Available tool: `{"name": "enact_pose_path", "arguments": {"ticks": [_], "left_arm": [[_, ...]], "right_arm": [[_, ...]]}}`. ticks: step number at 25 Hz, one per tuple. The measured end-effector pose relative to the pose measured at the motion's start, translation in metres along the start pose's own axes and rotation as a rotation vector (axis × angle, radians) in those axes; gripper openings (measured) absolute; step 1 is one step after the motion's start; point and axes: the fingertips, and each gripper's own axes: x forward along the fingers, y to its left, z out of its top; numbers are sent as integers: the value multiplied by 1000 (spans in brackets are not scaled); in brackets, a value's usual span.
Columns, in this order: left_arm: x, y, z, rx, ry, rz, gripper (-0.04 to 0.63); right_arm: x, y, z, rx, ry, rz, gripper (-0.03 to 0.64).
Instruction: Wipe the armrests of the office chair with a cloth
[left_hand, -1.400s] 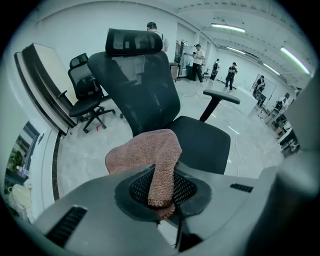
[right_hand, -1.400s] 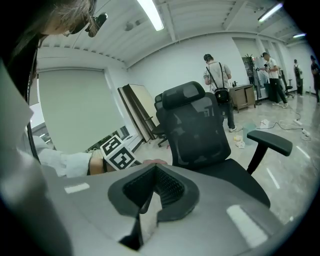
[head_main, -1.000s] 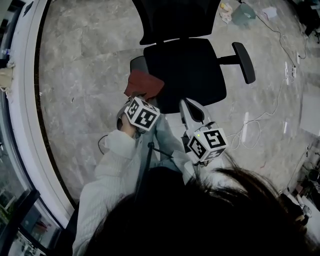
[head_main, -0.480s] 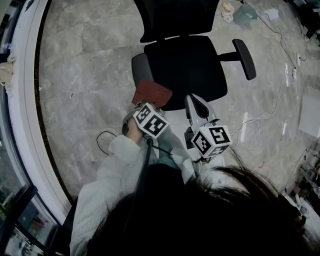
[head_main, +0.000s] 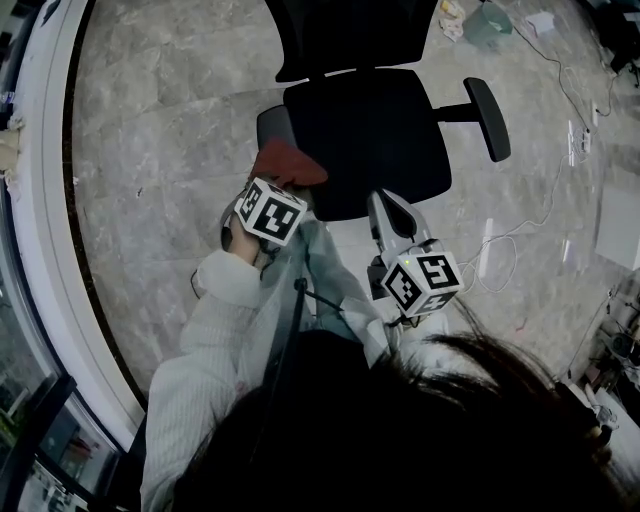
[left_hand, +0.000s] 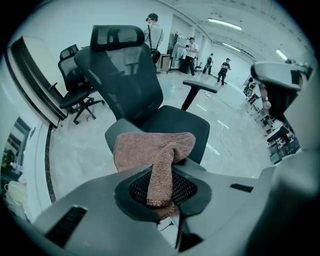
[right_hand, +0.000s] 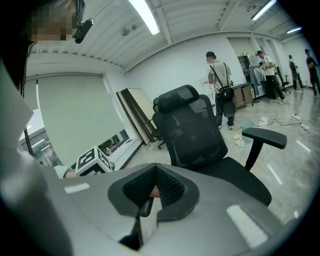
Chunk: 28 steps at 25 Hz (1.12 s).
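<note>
Rust-brown terry cloth (left_hand: 150, 147), pinched in my left gripper (left_hand: 162, 192), runs lengthwise from it onto the grey armrest (left_hand: 116, 131) of the black mesh office chair (left_hand: 131, 85); my right gripper (right_hand: 152, 194) is closed on nothing.

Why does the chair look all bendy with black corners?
Left gripper view: the wide lens bows the chair and blackens the corners; colours look greenish. Right gripper view: same bulge, and the ceiling lights glare. Head view: the floor curves at its edge.
</note>
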Motion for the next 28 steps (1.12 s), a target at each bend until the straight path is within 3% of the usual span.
{"name": "enact_pose_path", "arguments": {"ticks": [7,13,16,28], "left_arm": [[22,69,50,6,-43,80,43],[31,134,91,-1,-107,252,43],[41,123,88,-1,-70,205,43],[19,19,25,189,6,112,43]], "right_arm": [[13,-15,-3,23,21,-31,2],[14,-29,0,37,28,-62,1],[10,-36,-3,56,32,-77,2],[3,-21,-1,58,-5,-29,2]]}}
